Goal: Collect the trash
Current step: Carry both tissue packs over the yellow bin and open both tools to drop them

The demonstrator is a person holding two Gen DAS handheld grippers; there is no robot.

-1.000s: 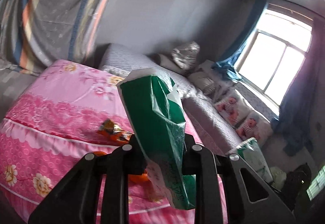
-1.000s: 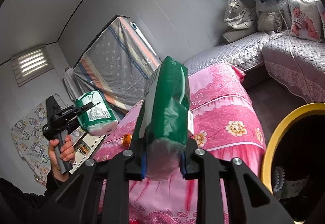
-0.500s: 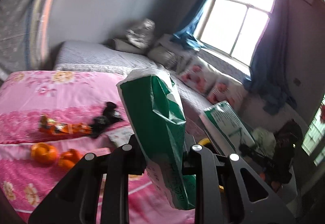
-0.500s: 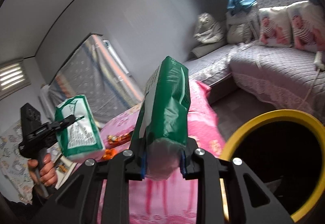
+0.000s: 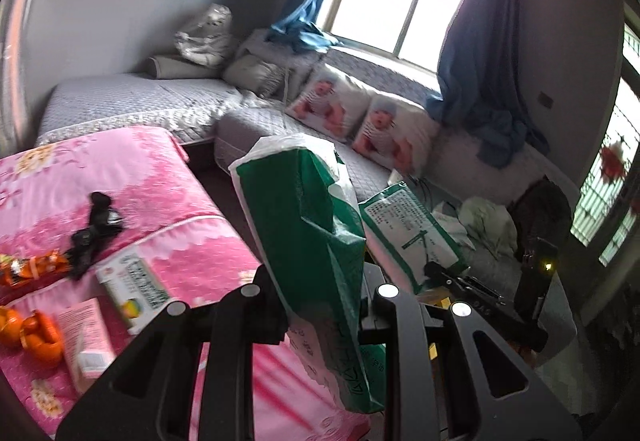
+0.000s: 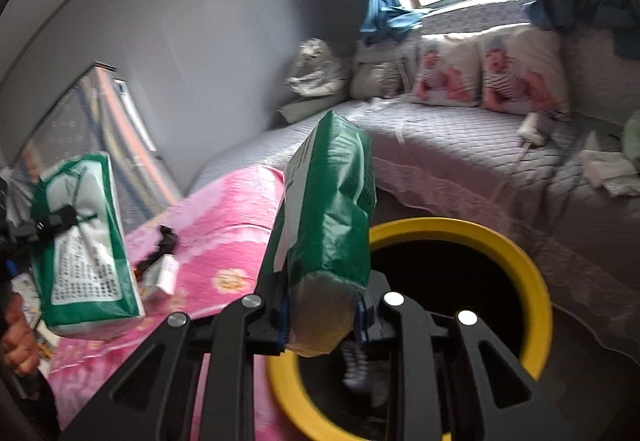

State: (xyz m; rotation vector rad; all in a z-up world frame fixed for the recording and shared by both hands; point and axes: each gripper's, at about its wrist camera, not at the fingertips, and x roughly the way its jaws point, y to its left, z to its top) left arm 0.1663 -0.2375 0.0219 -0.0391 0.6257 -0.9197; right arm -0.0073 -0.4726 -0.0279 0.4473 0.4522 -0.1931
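Left gripper: clenched on a green tissue pack, standing upright above the pink bed.
Right gripper: grasping another green pack, long axis upright.
Bin: yellow-rimmed, just right of the right gripper, nearer that hand.

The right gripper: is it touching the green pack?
Touching. The right wrist view shows the right gripper shut on the green pack, both fingers pressing its lower end.

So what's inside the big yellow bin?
The round yellow-rimmed bin looks dark inside; something pale and striped lies there, too blurry to name. The green-and-white packet and right claw cover the rest.
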